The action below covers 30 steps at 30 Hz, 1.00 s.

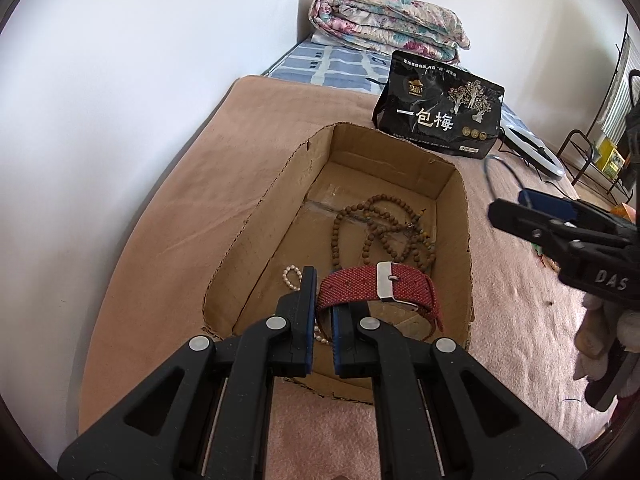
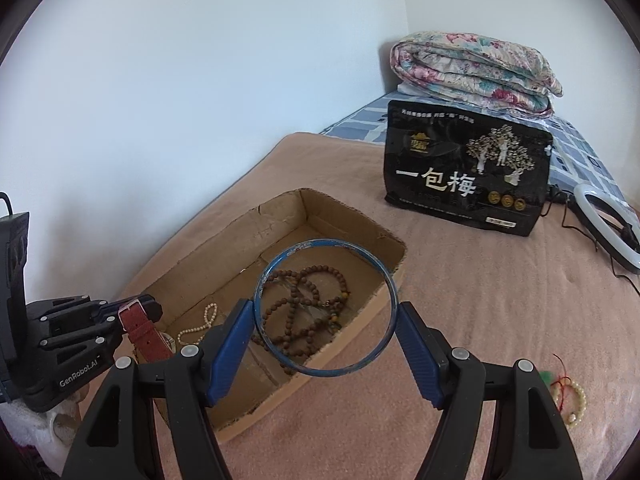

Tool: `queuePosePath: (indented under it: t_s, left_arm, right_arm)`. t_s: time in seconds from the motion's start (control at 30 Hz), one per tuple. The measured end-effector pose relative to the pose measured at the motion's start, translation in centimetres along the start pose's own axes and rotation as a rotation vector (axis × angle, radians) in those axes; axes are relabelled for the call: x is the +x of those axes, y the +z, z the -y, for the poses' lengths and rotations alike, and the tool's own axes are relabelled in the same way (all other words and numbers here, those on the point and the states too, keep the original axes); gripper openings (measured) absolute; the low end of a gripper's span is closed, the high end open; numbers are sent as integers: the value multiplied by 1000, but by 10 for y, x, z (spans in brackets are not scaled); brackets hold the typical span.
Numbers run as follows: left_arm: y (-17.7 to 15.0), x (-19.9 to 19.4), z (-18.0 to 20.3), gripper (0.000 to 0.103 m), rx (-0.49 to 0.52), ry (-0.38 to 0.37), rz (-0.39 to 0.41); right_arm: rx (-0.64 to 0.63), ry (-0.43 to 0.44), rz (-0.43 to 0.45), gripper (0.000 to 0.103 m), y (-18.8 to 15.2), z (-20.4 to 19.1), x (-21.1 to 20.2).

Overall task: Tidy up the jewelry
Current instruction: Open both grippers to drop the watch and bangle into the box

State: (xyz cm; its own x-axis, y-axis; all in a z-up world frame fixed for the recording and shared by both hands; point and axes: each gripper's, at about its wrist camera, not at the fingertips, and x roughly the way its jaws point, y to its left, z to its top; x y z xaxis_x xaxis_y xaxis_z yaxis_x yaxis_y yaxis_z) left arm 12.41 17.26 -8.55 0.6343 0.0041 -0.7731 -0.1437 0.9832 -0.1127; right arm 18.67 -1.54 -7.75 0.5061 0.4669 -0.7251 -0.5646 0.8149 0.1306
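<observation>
An open cardboard box (image 1: pixel 256 216) (image 2: pixel 360 316) lies on the pink blanket. In it lie a brown bead necklace (image 1: pixel 384 232) (image 2: pixel 308 308) and a white pearl string (image 1: pixel 291 276) (image 2: pixel 200 322). My left gripper (image 1: pixel 323 300) (image 2: pixel 140 310) is shut on a red woven watch strap (image 1: pixel 380 288) (image 2: pixel 144 332) over the box's near end. My right gripper (image 2: pixel 325 320) (image 1: pixel 516 210) holds a blue bangle (image 2: pixel 324 248) across its width between its fingers, above the box's right wall.
A black snack bag (image 1: pixel 438 108) (image 2: pixel 466 168) stands behind the box. A folded floral quilt (image 1: pixel 384 20) (image 2: pixel 476 68) lies at the far end. A white ring light (image 2: pixel 604 224) and a beaded bracelet with red cord (image 2: pixel 570 396) lie on the right.
</observation>
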Motion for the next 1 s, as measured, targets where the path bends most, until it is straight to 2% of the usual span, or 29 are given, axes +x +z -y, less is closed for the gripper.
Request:
queuePosePath:
  t_s: [0.3,0.37,0.4,0.43,0.7,1.0]
  left_arm:
    - [0,9,0,6,9,9,-35]
    - [-1,12,-1,20,4,3,-47]
    - [-1,13,-1,34,3,8,-55]
    - [-2,13,-1,44,0,10,-56]
    - [0,6,-4,45,-12,14,-28]
    - [2,-4,8,45,19,18,7]
  right_arm:
    - [14,16,-17,75,3,-2,21]
    - [20,20,-17,82,4,-1,22]
    - [26,12,-10,85,5,0,21]
    - [32,14,-4,88,5,1,21]
    - [65,3,5,88,6,8,16]
    - [65,-9,22,88,6,13,0]
